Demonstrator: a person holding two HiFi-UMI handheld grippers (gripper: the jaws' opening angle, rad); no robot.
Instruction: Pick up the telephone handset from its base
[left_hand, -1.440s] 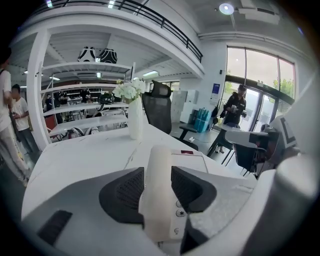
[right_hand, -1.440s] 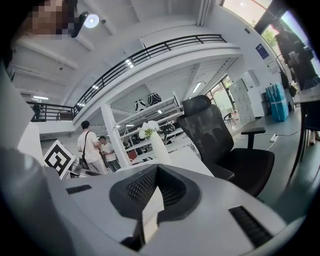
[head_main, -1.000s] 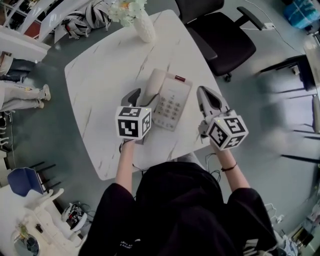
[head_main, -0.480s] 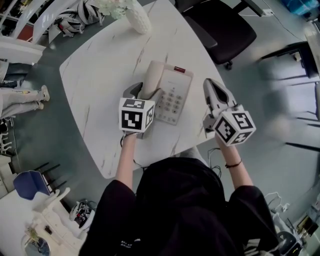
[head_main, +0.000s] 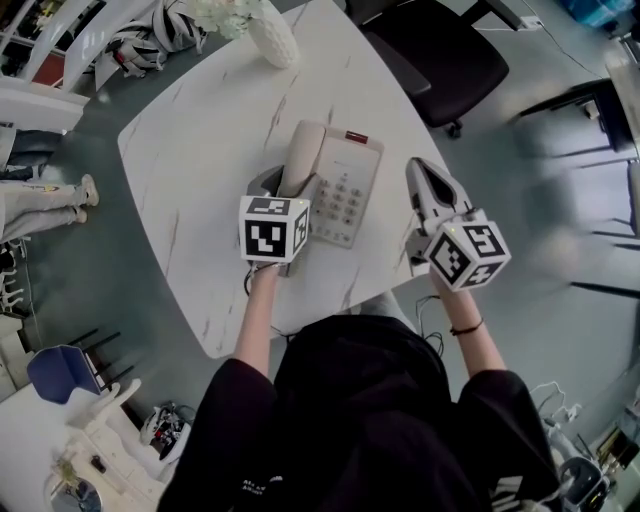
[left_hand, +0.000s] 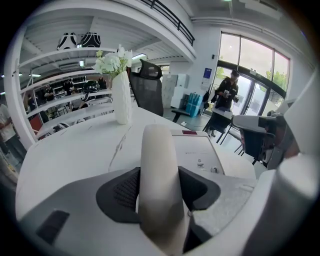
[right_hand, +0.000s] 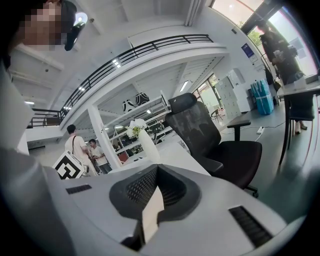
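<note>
Left tongs (left_hand: 159, 187) have just been closing and now pinch the near end of the cream handset (head_main: 300, 155), dark pads (left_hand: 122, 192) pressed against both of its sides. Handset lies lengthwise in its cradle along the left edge of the phone base (head_main: 350, 190), not lifted. Phone sits near the middle of a white marble table (head_main: 190, 150). Right tongs (head_main: 420, 172) hover beside the phone's right side, apart from it, jaws pressed together and holding nothing. A white vase (head_main: 277, 42) of flowers stands at the table's far edge, and a black office chair (head_main: 450, 55) is beyond the table.
</note>
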